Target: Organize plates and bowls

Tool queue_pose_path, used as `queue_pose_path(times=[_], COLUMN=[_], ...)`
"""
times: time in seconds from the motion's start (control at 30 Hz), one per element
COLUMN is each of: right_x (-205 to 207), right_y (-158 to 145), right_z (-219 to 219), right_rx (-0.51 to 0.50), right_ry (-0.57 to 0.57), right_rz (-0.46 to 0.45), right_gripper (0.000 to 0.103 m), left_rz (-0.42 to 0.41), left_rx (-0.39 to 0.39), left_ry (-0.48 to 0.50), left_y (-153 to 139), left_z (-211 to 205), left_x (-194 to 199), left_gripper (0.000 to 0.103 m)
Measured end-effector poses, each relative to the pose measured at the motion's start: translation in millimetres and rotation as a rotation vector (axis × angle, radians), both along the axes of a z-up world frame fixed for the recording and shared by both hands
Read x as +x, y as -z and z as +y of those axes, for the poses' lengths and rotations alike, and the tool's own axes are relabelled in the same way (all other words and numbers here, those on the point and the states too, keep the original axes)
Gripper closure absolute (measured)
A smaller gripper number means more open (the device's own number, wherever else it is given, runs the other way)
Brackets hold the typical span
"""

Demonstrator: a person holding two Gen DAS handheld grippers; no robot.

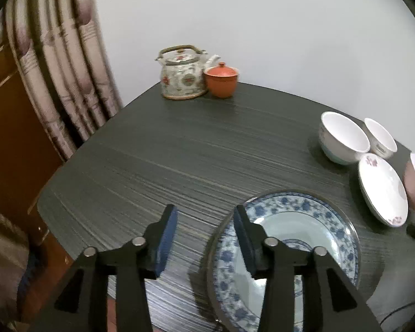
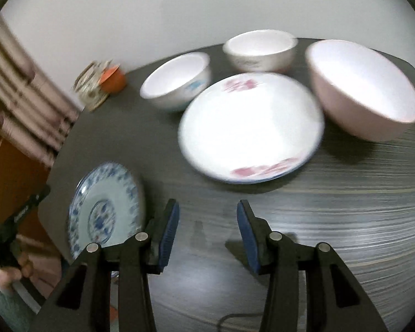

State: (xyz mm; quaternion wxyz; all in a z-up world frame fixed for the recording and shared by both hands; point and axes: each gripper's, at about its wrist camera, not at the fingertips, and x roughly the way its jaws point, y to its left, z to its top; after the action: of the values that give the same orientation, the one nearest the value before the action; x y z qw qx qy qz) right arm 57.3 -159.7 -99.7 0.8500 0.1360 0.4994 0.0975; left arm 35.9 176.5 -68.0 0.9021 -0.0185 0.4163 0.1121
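Note:
A blue-and-white patterned plate (image 1: 304, 221) lies flat near the table's front edge. My left gripper (image 1: 204, 209) hovers open just left of it, with only table between the fingers, and its right finger overlaps the plate's rim in view. In the right wrist view the same plate (image 2: 105, 210) is at lower left. My right gripper (image 2: 207, 204) is open above bare table. Beyond it sit a white plate with pink flowers (image 2: 249, 127), a large pink bowl (image 2: 365, 91) and two small white bowls (image 2: 177, 80) (image 2: 260, 49). This view is blurred.
A flowered teapot (image 1: 181, 74) and an orange lidded pot (image 1: 221, 80) stand at the far edge of the dark striped table (image 1: 179, 152), against the wall. A curtain (image 1: 58, 55) and brown wooden furniture (image 1: 11, 138) lie to the left. A hand (image 2: 8, 274) holds the left gripper.

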Motion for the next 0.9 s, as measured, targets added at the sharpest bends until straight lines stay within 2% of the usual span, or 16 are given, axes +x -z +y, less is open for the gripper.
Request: queue_pose_path(times=[0.07, 0.2, 0.33, 0.4, 0.47, 0.53, 0.67, 0.9], right_x=[2.6, 8.3, 18.7, 24.8, 30.2, 36.4, 47.9, 64.2], right_y=[-1.5, 0.2, 5.3, 10.9, 15.5, 20.1, 28.3, 35.7], right_z=[-20.4, -53.0, -74.0, -82.4, -85.6, -89.3, -93.4, -95.7], right_rx=[-0.002, 0.004, 0.021, 0.021, 0.026, 0.022, 0.044, 0.042], right_ry=[0.035, 0.090, 0.121, 0.129, 0.133, 0.140, 0.151, 0.137], right_rz=[-0.010, -0.015, -0.005, 0.004, 0.006, 0.010, 0.019, 0.022], right_gripper=[0.061, 0.061, 0.063, 0.066, 0.070, 0.074, 0.076, 0.077], left_rz=[0.004, 0.016, 0.026, 0.037, 0.068, 0.085, 0.131, 0.236], left_rx=[0.002, -0.072, -0.093, -0.160, -0.233, -0.273, -0.284, -0.363], left_ry=[0.022, 0.086, 0.167, 0.192, 0.212, 0.231, 0.270, 0.287], left_y=[-2.6, -9.3, -15.6, -16.1, -12.3, -8.3, 6.2, 38.2], left_z=[-11.3, -38.1, -71.2, -85.0, -99.2, -114.7, -145.5, -170.7], left_x=[5.1, 22.2, 43.5, 56.7, 73.3, 84.0, 105.5, 132.0], left_gripper=[0.059, 0.059, 0.059, 0.059, 0.059, 0.059, 0.059, 0.059])
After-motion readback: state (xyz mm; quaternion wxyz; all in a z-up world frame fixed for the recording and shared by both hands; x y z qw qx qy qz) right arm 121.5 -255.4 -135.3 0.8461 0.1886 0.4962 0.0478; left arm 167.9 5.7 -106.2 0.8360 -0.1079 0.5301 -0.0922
